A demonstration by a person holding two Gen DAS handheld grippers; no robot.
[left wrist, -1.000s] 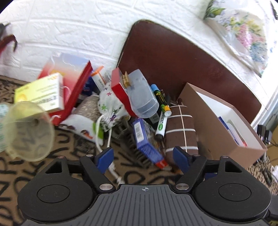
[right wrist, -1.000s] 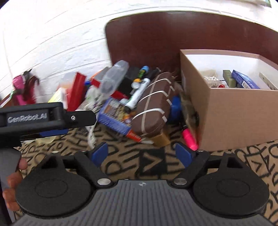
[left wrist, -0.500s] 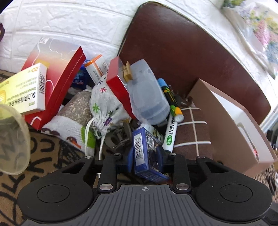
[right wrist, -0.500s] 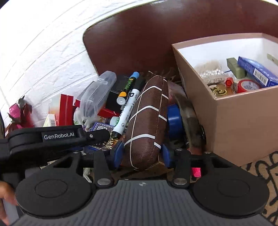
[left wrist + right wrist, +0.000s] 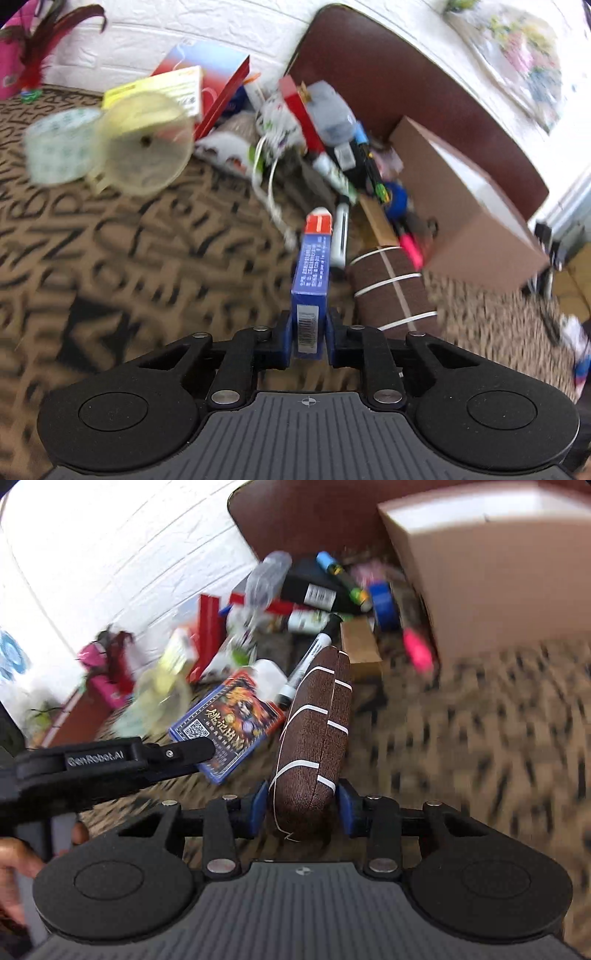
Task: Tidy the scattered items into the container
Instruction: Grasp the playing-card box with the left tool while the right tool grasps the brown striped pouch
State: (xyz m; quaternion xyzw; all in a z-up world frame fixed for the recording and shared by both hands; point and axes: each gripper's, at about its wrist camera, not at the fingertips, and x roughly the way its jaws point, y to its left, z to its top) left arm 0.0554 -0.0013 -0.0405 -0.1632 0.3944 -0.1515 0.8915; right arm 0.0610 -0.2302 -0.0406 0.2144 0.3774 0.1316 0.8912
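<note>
My left gripper (image 5: 308, 338) is shut on a blue card box (image 5: 312, 277) and holds it up off the patterned cloth. The same box (image 5: 229, 727) shows in the right wrist view beside the left gripper's body (image 5: 110, 764). My right gripper (image 5: 301, 808) is shut on a brown striped pouch (image 5: 314, 731), lifted clear of the pile; it also shows in the left wrist view (image 5: 391, 288). The cardboard box (image 5: 465, 218) stands at the right, and at the top right of the right wrist view (image 5: 498, 572).
A pile of markers (image 5: 341, 236), a red box (image 5: 299, 110), a clear case (image 5: 330, 114), a floral bag (image 5: 277, 122) and a pink highlighter (image 5: 417, 650) lies left of the cardboard box. A clear funnel (image 5: 144, 144) and tape roll (image 5: 55, 147) sit left.
Both grippers have pulled back and up from the pile, the left carrying the blue card box, the right the brown pouch. Both views are blurred by motion.
</note>
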